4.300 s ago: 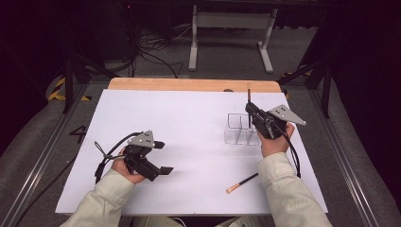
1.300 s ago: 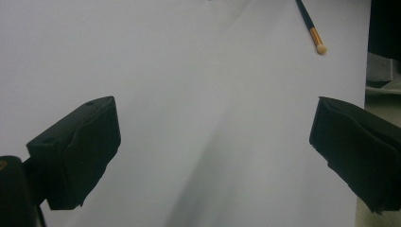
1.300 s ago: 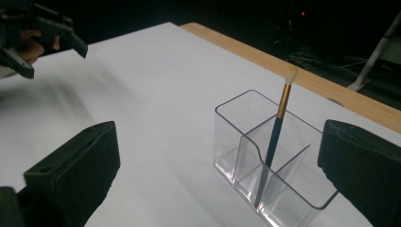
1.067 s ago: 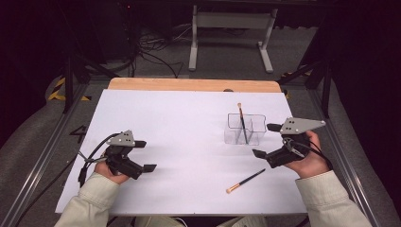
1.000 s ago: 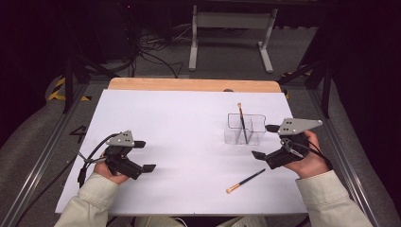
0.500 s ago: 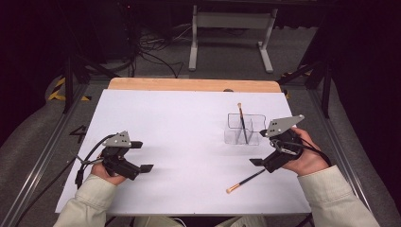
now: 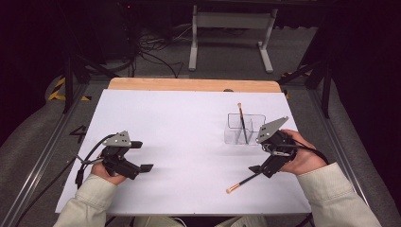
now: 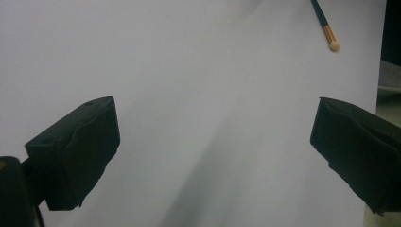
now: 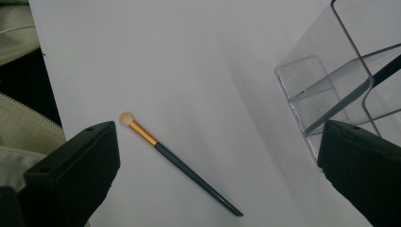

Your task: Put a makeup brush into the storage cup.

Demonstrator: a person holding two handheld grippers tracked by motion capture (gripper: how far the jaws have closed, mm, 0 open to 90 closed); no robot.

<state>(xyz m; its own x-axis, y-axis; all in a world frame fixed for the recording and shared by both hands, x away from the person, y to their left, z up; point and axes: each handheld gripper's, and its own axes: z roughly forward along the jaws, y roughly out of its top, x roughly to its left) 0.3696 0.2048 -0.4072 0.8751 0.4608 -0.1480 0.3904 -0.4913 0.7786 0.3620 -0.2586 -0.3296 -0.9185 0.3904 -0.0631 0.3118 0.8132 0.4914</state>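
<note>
The loose brush (image 7: 242, 182) lies flat on the white desk (image 7: 189, 123), its long axis running from 2 o'clock, handle end, to 8 o'clock, pale tip. The right tool (image 7: 261, 166), jaws apart and empty, hangs just over the handle end, far nearer than the left tool (image 7: 142, 156), likewise apart and empty. The clear organiser (image 7: 238, 128), at 12 o'clock from the brush, holds another brush (image 7: 242, 124)
</note>
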